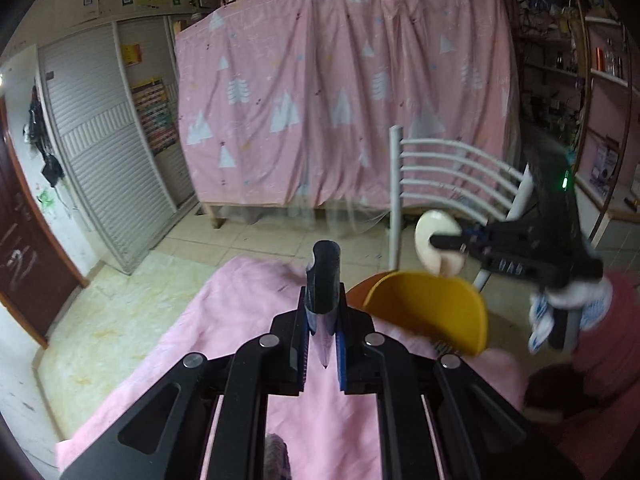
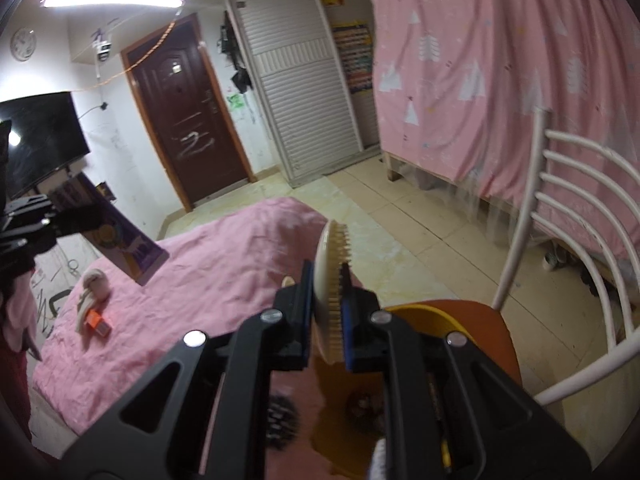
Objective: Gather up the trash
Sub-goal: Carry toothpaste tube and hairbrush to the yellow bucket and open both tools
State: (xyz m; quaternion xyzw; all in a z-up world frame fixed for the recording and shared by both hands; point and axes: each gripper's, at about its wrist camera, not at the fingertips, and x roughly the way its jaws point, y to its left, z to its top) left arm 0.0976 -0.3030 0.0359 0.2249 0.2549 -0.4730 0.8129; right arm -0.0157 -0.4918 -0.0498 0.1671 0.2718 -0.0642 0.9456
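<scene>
My left gripper (image 1: 323,320) is shut on a flat purple box (image 1: 325,276), seen edge-on over the pink cloth (image 1: 224,320). In the right wrist view this purple box (image 2: 128,246) hangs from the left gripper (image 2: 74,220) at the left edge. My right gripper (image 2: 328,296) is shut on a cream hairbrush (image 2: 330,264) with pale bristles, held above a yellow bin (image 2: 420,316). In the left wrist view the right gripper (image 1: 444,240) holds that hairbrush (image 1: 430,248) just above the yellow bin (image 1: 432,312). A gloved hand (image 1: 560,304) carries it.
The bin stands on an orange chair seat (image 2: 484,328) with a white barred back (image 2: 580,208). On the pink cloth (image 2: 200,264) lie a small orange box (image 2: 98,323), a pale bundle (image 2: 94,286) and a dark bristly thing (image 2: 282,420). A pink curtain (image 1: 340,100) hangs behind.
</scene>
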